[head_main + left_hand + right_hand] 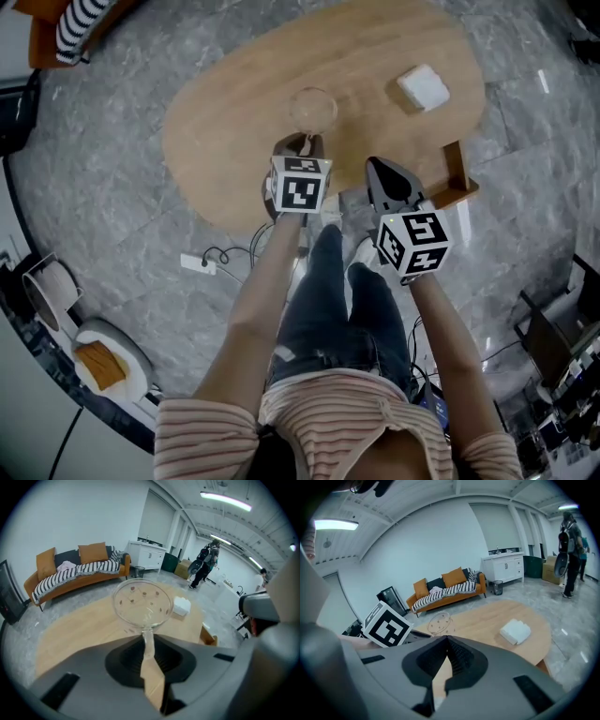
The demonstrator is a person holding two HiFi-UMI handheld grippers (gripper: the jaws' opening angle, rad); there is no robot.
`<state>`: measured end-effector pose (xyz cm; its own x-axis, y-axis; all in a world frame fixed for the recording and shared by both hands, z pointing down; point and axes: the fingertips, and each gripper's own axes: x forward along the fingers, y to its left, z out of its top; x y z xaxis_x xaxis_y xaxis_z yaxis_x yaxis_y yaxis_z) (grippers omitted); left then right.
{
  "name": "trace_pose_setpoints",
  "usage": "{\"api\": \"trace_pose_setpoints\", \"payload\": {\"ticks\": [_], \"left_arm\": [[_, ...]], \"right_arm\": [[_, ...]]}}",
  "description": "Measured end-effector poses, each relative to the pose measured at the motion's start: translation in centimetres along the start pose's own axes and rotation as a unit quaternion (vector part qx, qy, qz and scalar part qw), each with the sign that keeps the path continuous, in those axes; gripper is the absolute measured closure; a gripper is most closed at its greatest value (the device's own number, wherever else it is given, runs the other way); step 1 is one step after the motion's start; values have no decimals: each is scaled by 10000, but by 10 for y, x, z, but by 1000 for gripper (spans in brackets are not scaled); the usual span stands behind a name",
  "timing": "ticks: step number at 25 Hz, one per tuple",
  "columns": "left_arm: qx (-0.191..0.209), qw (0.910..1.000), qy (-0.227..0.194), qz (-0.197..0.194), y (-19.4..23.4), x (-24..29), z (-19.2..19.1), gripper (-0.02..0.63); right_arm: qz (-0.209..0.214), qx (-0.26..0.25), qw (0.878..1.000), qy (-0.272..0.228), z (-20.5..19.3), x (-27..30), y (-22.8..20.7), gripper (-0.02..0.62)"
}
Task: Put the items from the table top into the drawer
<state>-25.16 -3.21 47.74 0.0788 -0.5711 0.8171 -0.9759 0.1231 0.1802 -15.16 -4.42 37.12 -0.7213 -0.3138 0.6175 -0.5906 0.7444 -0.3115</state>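
Left gripper view gives us the left hand-held gripper (pixel 147 644) with its jaws drawn close, pinching the near rim of a clear round glass bowl (pixel 142 603) flecked with small dark-red spots. In the head view that bowl (pixel 312 108) sits over the near middle of the oval light-wood surface (pixel 234 141), just beyond the left hand-held gripper (pixel 300 145). We cannot tell whether it rests on the wood or is raised off it.

The right hand-held gripper (pixel 446 639) has its jaws pressed together at the tips with nothing between them. In the head view it (pixel 389 173) hangs at the surface's near edge, to the right of the left one and touching nothing.

We count one glass bowl and one white folded square pad (pixel 424 86), which lies flat on the far right part of the surface, well apart from the bowl. We count two hand-held grippers, each carrying one cube with square markers.
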Motion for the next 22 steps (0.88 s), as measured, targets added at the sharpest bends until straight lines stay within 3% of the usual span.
{"api": "trace_pose_setpoints", "payload": {"ticks": [7,15,22], "left_arm": [[678,9967,105,-430,-55,15,22,557],[1348,9872,210,-827,-123,30,33,557],[1709,9791,268,-1069,-190,44,30,557]], "right_arm": [[-560,390,9974,-231,-4,-33,-41,586],[-1119,889,9888,-426,-26,-80,-84,588],[-1390,1175,9822,-459,-56,-116,-124,588]]}}
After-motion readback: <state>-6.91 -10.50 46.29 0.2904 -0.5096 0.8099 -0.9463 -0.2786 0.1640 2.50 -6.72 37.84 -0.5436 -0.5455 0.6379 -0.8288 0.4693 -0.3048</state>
